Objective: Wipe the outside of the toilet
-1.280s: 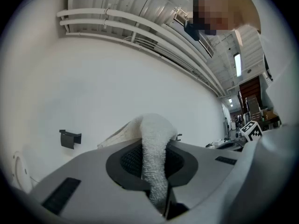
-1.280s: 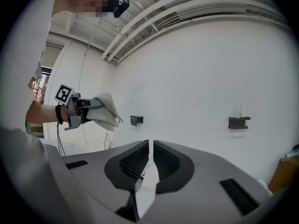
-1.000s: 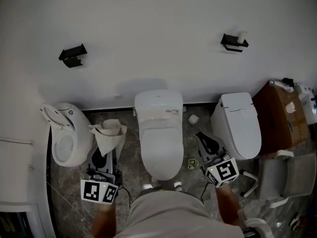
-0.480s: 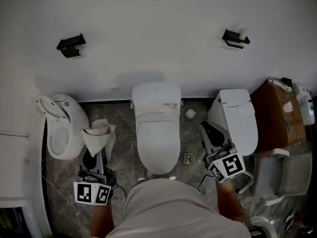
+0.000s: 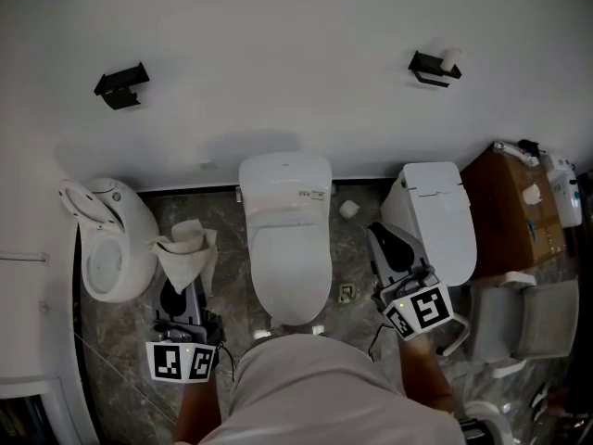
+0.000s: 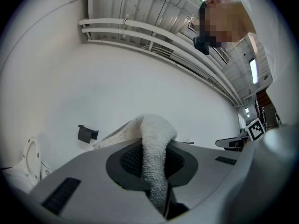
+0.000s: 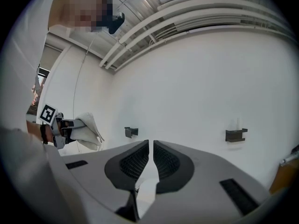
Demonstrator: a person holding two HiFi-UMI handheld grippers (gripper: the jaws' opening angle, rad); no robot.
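Observation:
The white middle toilet (image 5: 283,239) stands against the wall with its lid down, straight ahead of the person. My left gripper (image 5: 176,287) is over the floor to its left, shut on a white cloth (image 5: 188,253) that drapes over the jaws. In the left gripper view the cloth (image 6: 156,134) is pinched between the left gripper's (image 6: 152,148) jaws and folds over their tips. My right gripper (image 5: 383,237) hangs between the middle toilet and the right one, shut and holding nothing. The right gripper view shows the right gripper's (image 7: 151,146) jaws nearly touching, with the cloth (image 7: 88,129) off to the left.
A white toilet with its seat raised (image 5: 107,244) stands at the left and a closed one (image 5: 435,216) at the right. A paper roll (image 5: 348,209) and a small object (image 5: 346,293) lie on the floor. Black wall holders (image 5: 120,85) (image 5: 434,65), a cardboard box (image 5: 514,207) and a grey chair (image 5: 519,318) are around.
The head view has drifted, so the toilets sit a little further left and higher. Both grippers keep about the same places beside the middle toilet; the cloth stays clamped.

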